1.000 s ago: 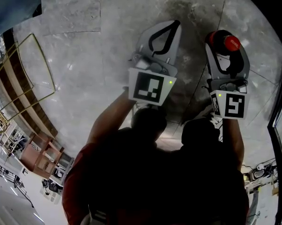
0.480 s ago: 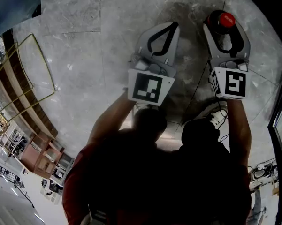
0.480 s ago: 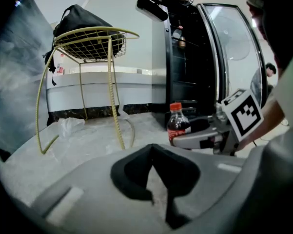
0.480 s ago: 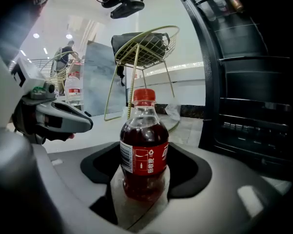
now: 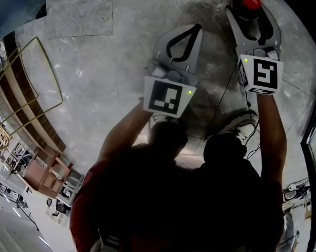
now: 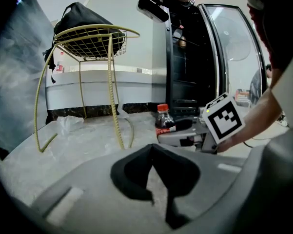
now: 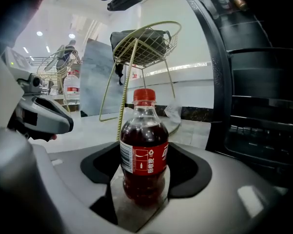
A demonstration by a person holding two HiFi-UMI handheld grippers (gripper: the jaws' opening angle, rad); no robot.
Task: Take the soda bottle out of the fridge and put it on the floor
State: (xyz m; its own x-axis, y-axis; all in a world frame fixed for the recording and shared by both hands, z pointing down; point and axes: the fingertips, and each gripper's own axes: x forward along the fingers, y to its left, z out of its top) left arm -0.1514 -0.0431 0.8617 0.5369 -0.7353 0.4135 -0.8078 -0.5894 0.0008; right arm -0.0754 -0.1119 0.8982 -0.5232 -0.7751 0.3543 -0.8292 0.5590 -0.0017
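The soda bottle (image 7: 144, 152), dark cola with a red cap and a red label, stands upright between the jaws of my right gripper (image 7: 144, 182), which is shut on its lower body. In the head view the red cap (image 5: 251, 0) shows at the tips of the right gripper (image 5: 251, 12), over the marble floor at top right. From the left gripper view the bottle (image 6: 164, 122) sits in front of the open fridge (image 6: 190, 57); its base is hidden. My left gripper (image 5: 194, 29) hangs left of it, its tips together and nothing between them.
A yellow wire basket stand (image 6: 92, 38) with a black bag (image 6: 83, 16) on top stands on the floor to the left. Crumpled plastic (image 6: 68, 123) lies by its legs. The dark fridge shelves (image 7: 253, 82) are close on the right. A cable (image 5: 228, 88) runs across the floor.
My right gripper has carried the bottle farther forward, toward the top of the head view. The left gripper has stayed where it was.
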